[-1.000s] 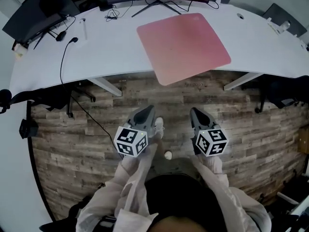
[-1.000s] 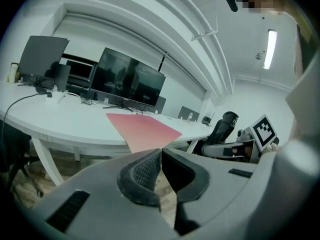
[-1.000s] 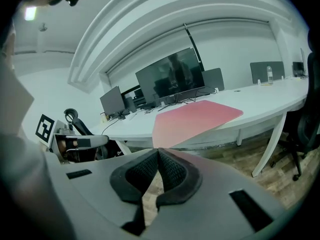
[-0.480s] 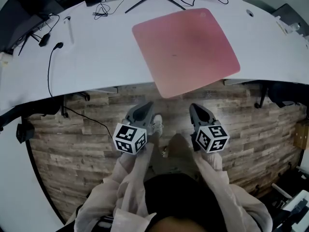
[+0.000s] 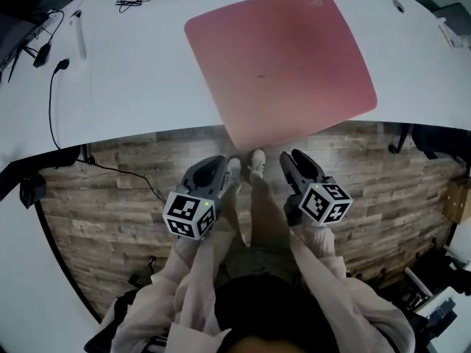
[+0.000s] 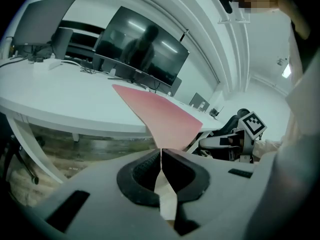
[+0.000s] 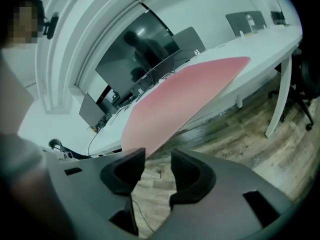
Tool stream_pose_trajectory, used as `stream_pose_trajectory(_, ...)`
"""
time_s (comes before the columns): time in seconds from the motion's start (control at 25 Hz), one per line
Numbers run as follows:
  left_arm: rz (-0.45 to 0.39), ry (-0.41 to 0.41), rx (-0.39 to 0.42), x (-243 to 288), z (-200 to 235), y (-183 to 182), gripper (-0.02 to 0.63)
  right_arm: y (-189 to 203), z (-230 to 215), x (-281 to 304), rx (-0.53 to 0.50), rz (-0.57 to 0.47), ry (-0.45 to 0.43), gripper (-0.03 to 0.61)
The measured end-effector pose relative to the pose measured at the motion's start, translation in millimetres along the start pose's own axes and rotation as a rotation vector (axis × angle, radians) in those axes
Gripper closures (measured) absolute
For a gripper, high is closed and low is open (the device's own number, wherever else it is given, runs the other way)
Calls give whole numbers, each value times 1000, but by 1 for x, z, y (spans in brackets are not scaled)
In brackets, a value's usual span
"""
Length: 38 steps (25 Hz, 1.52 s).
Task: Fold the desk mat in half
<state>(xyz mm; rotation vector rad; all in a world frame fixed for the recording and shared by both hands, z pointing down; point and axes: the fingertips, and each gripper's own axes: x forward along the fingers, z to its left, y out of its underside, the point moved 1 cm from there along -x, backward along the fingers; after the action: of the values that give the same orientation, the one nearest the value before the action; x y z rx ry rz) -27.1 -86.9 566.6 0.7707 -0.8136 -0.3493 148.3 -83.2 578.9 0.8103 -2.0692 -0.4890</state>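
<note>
At 12 o'clock from both grippers, the desk mat (image 5: 280, 57) lies flat on the white desk (image 5: 132, 87). It is rotated, so one corner points to 6 o'clock and overhangs the front edge. Left gripper (image 5: 218, 166) and right gripper (image 5: 288, 158) hang over the wood floor (image 5: 110, 197), well apart from the mat.

Left jaws are closed with nothing between them. Right jaws are opening, gap empty.

Step in hand, as I read it: reach for the mat.
- Open the left too before contact.
- The overhanging corner looks like the easy pick, since one jaw can slide under it without scraping the desk.
- Second grab is probably the corner at 3 o'clock, which needs a pad worked under the edge.
- Lift both together, carry toward 10 o'clock, and match the edges before pressing the crease.

Risk: the mat may slide on the smooth top if dragged.
</note>
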Motion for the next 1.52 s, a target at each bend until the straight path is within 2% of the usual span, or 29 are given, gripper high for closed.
stream_pose_trajectory(0.08, 4, -21, -19, 7, 3, 4, 580, -3, -2, 14, 44, 23, -58, 357)
stream_pose_trajectory(0.16, 2, -41, -38, 11, 5, 8, 580, -8, -1, 27, 82, 35, -108, 322)
stream_pose_trajectory(0.44, -18, -81, -67, 12, 6, 9, 580, -25, -5, 44, 265, -7, -165, 361)
stream_pose_trajectory(0.52, -26, -86, -63, 11, 5, 6, 580, -28, -5, 40, 299, -29, -167, 406)
stream_pose_trajectory(0.6, -39, -93, -58, 8, 3, 1, 580, -33, -2, 33, 285, -52, -165, 490)
stream_pose_trajectory(0.88, -89, -112, -28, -6, -2, -24, 580, -56, 18, 18, 168, -60, -179, 515)
stream_pose_trajectory(1.08, -127, -106, 4, -14, -7, -45, 580, -73, 31, 12, 138, -73, -191, 523)
stream_pose_trajectory(1.52, -215, 5, 111, -38, -24, -96, 580, -111, 58, -8, 10, -146, -154, 528)
